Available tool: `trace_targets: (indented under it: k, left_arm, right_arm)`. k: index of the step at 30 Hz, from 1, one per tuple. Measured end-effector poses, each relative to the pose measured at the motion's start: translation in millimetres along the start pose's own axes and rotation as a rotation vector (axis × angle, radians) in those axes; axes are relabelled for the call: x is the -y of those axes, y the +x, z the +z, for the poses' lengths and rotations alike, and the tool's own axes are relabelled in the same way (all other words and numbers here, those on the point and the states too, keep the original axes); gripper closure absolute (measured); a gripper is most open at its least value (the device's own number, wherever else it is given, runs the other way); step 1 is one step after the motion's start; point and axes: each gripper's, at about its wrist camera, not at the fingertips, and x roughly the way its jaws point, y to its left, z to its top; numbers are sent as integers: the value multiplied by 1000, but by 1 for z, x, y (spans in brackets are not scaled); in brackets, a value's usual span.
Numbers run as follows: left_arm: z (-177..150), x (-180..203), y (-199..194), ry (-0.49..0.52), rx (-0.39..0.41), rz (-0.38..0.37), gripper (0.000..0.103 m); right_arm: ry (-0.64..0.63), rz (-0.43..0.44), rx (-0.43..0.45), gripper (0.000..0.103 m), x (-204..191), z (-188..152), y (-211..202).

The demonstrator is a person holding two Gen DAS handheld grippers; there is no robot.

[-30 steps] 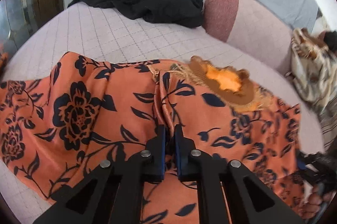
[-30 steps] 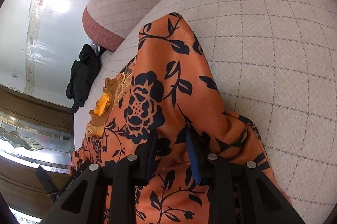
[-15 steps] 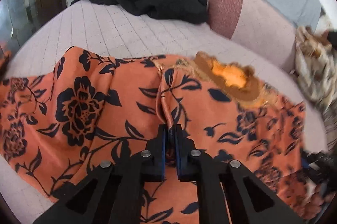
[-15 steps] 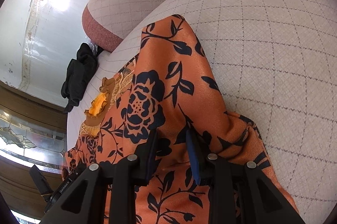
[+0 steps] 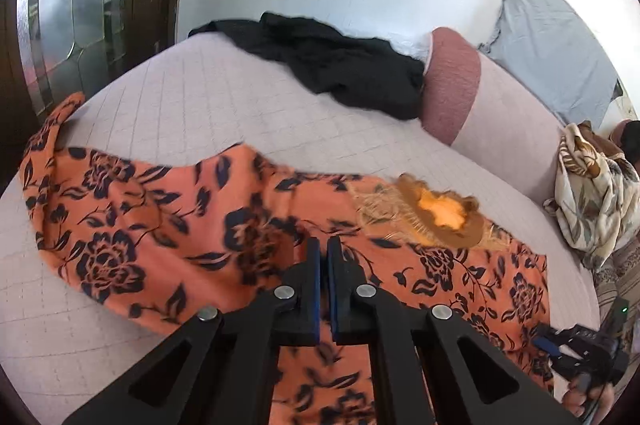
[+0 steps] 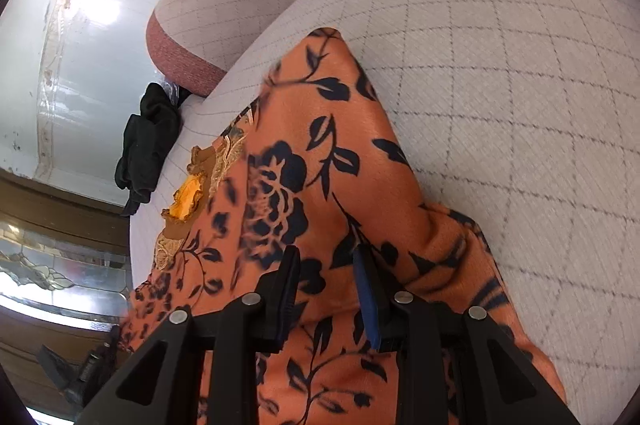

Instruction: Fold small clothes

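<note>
An orange garment with a dark floral print [image 5: 168, 225] lies spread across the quilted bed; it also shows in the right wrist view [image 6: 320, 161]. Its brown embroidered neckline [image 5: 436, 217] faces up. My left gripper [image 5: 324, 249] is shut on a pinch of the orange fabric near the garment's middle. My right gripper [image 6: 326, 261] stands part-open over the garment's other end, with a fold of fabric between its fingers. The right gripper also shows at the lower right of the left wrist view [image 5: 576, 349].
A black garment [image 5: 340, 65] lies bunched at the far side of the bed [image 5: 200, 97]. A pink bolster [image 5: 452, 85] and a grey pillow [image 5: 552, 45] line the head end. A cream patterned cloth [image 5: 592, 193] is heaped at the right. A glass-panelled door [image 5: 80, 17] stands left.
The left gripper has lifted and pulled back with the fabric, so more of the bed and wall shows. The garment's left part now lies stretched out. The right gripper has barely moved.
</note>
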Motion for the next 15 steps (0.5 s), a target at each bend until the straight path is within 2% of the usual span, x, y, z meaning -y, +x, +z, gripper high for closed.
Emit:
trace_targets:
  k: [2, 4, 6, 9, 11, 12, 13, 14, 15]
  left_arm:
    - [-2, -7, 9, 10, -53, 31, 101]
    - [-5, -14, 20, -6, -106, 69, 101]
    - [-7, -22, 23, -53, -125, 64, 101]
    - [1, -40, 12, -117, -71, 80, 101]
    - [6, -57, 3, -160, -31, 154, 100]
    - [7, -65, 0, -185, -24, 182, 93]
    - [7, -79, -4, -240, -18, 214, 76]
    - [8, -94, -10, -304, -3, 244, 67]
    - [8, -106, -18, -350, 23, 269, 53]
  right_arm:
    - [-12, -29, 24, 71, -3, 0, -10]
    - [-83, -76, 114, 70, -13, -1, -22]
    - [-148, -87, 158, 70, -24, -1, -25]
    - [-193, -57, 123, 70, -35, -6, -11]
    - [-182, -88, 43, 69, -32, -9, 7]
    - [-174, -100, 19, 71, -29, -9, 14]
    - [-180, -97, 44, 71, -29, -10, 13]
    - [-190, -101, 45, 71, -31, -10, 12]
    - [-200, -109, 38, 71, -34, -10, 11]
